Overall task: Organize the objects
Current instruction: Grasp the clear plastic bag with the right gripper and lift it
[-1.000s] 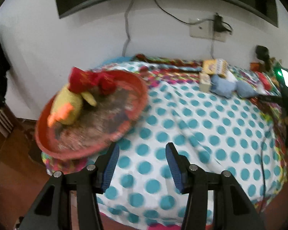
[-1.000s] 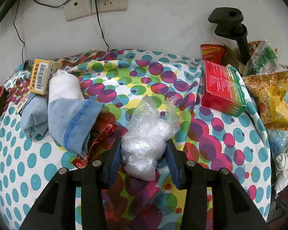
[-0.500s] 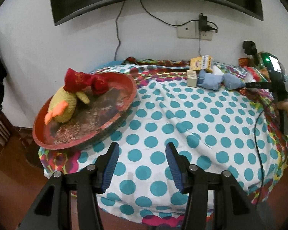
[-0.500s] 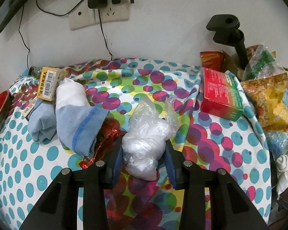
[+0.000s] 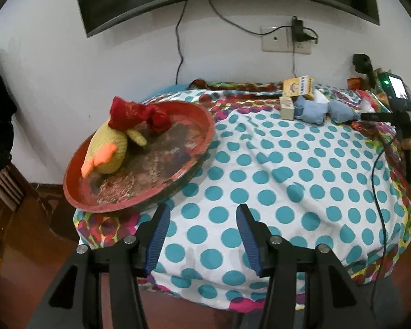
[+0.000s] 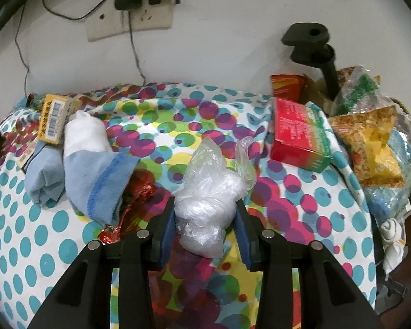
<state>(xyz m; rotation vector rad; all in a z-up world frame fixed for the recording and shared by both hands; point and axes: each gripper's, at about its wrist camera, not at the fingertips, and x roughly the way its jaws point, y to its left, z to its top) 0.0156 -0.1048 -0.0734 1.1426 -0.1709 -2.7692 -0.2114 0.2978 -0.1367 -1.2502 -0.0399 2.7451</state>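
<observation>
Right gripper (image 6: 205, 226) fingers are clamped around the crumpled plastic bag (image 6: 209, 200) at the cluttered end of the bed (image 5: 274, 181), probably headed for the red tray (image 5: 139, 161), while left gripper (image 5: 201, 235) hangs open, empty.

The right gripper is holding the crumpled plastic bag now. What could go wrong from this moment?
1. The right gripper pinches only the lower bunch of the plastic bag; thin film may slip out or tear when lifted.
2. The red foil wrapper lies right beside the gripper's left finger and could be dragged along.
3. The red tray with the plush chick seems to overhang the table edge; a careless drop might tip it.
</observation>
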